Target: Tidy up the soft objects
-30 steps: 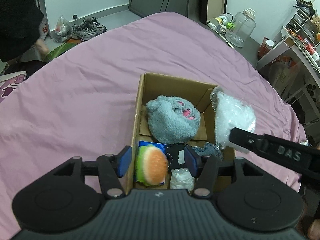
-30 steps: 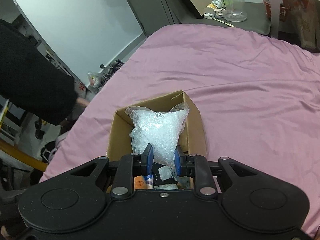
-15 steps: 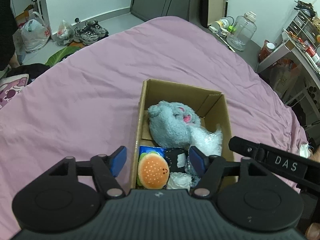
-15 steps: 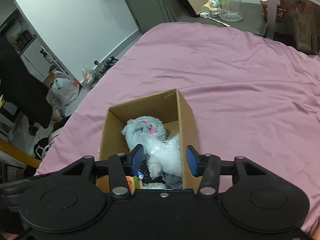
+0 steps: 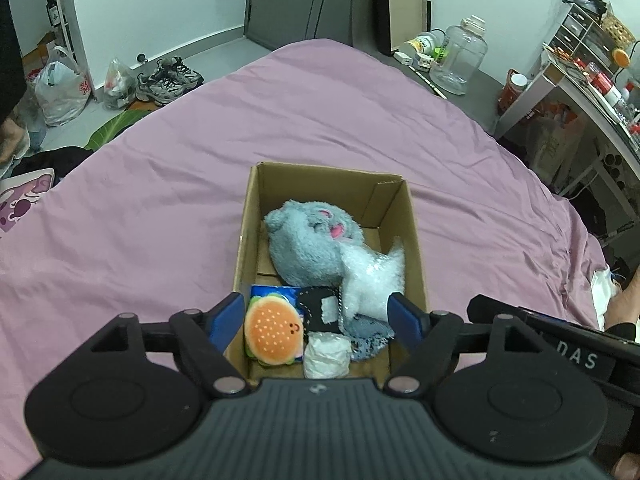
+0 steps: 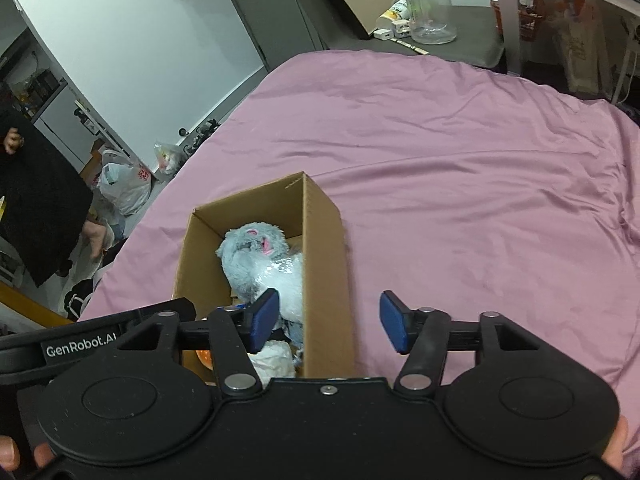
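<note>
A cardboard box (image 5: 414, 240) (image 6: 324, 264) sits on the pink bed. Inside lie a grey plush toy (image 5: 308, 248) (image 6: 250, 256), a clear bag of white stuffing (image 5: 370, 280) (image 6: 286, 284), a burger plush (image 5: 272, 330), a black pouch (image 5: 318, 308), a denim piece (image 5: 368, 334) and a white wad (image 5: 326, 358) (image 6: 274, 360). My left gripper (image 5: 318, 322) is open above the box's near end, holding nothing. My right gripper (image 6: 326, 322) is open over the box's right wall, holding nothing.
The pink bedsheet (image 5: 160, 200) (image 6: 480, 200) spreads around the box. Shoes (image 5: 168, 80) and plastic bags (image 5: 60, 92) lie on the floor beyond the bed. A clear jug (image 5: 460, 60) and a cluttered desk (image 5: 580, 80) stand at the back right. A person in black (image 6: 36, 200) is at the left.
My right gripper opened and let the bag of stuffing drop into the box beside the grey plush, then drew back to the right. My left gripper opened wider and pulled back slightly.
</note>
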`<state>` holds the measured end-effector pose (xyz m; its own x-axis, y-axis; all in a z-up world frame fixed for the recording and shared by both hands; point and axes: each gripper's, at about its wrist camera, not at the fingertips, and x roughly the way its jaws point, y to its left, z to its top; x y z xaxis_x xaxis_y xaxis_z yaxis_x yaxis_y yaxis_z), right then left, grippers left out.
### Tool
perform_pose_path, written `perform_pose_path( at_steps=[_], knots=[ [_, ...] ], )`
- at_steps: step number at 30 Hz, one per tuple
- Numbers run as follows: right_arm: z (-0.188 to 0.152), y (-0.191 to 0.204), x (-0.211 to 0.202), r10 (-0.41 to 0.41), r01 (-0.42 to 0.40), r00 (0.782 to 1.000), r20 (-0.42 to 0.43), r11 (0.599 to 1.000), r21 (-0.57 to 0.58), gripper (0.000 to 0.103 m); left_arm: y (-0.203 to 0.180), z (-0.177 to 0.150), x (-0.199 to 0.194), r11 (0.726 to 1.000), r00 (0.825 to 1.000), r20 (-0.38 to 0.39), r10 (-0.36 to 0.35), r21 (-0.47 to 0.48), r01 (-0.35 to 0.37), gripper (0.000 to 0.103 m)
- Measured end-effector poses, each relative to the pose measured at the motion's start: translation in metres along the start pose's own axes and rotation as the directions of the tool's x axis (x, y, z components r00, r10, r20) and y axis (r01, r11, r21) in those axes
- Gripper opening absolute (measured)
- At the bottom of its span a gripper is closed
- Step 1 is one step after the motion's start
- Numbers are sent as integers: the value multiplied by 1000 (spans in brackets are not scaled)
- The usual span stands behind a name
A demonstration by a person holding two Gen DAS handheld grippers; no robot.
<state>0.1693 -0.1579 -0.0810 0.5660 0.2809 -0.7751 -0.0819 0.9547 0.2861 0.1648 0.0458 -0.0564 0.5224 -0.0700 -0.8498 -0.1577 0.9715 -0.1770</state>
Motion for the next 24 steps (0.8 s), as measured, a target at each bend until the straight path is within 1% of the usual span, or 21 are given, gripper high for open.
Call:
perform_pose_path(
  at_steps=[2, 3, 8, 9, 11, 14, 18, 24],
  knots=[
    [-2, -4, -8, -5, 5, 1000, 15, 1000, -4, 68, -6, -3, -4, 1000, 1000, 3, 19, 14, -19, 83],
    [-3, -6, -12, -7, 8, 1000, 22, 1000, -6, 70, -9, -4, -6, 999, 1000, 5, 25, 21, -25, 85],
    [-9, -20, -30, -22, 22, 999, 45, 1000, -4, 80, -22, -13, -16, 999, 1000, 3, 24, 49, -24, 88],
    [-10, -22, -34, -27, 28, 998, 49, 1000, -5, 81, -25, -15, -18, 998, 1000, 5, 24, 54, -25, 90],
    [-13, -26, -40, -39, 39, 998, 56, 999, -5, 88, -29, -19, -23, 998, 1000, 11, 26, 63, -26, 92],
    [-20, -32, -52, -55, 55, 996, 68, 998, -6, 95, -34, -25, -30, 997, 1000, 14, 26, 78, -27, 92],
    [-27, -38, -67, -80, 81, 993, 83, 997, -4, 102, -39, -33, -40, 995, 1000, 12, 25, 94, -26, 93],
    [-41, -44, -87, -108, 107, 989, 105, 994, 11, 103, -42, -44, -58, 993, 999, 39, 18, 116, -23, 93]
  ],
)
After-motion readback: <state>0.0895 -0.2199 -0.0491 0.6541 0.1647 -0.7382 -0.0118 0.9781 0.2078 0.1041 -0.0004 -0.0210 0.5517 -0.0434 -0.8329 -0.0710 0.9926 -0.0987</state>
